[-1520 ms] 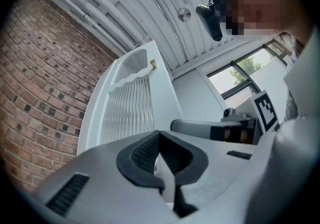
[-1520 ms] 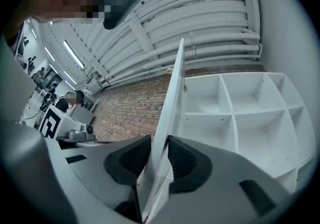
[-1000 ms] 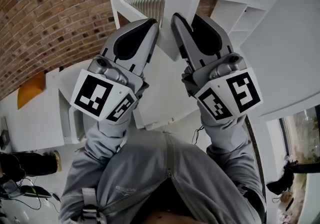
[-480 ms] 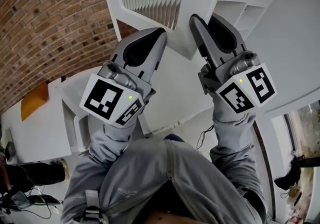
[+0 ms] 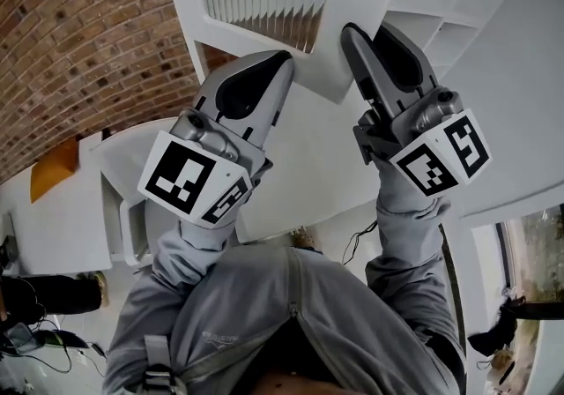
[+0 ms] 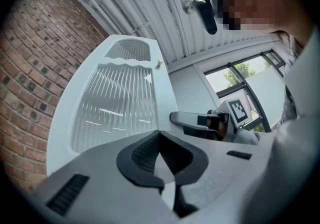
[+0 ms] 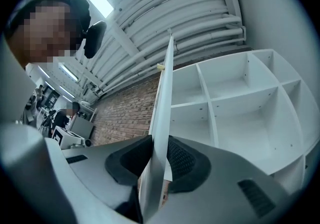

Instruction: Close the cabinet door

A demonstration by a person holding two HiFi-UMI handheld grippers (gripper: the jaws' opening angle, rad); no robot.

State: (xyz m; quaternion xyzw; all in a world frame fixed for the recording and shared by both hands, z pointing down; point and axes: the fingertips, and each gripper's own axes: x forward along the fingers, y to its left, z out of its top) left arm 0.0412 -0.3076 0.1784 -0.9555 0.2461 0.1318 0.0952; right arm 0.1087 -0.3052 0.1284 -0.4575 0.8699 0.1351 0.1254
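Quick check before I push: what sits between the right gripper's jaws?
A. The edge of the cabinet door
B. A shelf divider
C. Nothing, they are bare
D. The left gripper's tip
A: in the right gripper view, the thin white edge of the cabinet door runs straight up between the two dark pads of the right gripper, with one pad on each face. Its jaws have just been opening slightly.

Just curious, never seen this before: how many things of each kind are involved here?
Grippers: 2, left gripper and right gripper, whose jaws have just been opening, the door's edge between them
cabinet door: 1
shelf cabinet: 1
Total: 4
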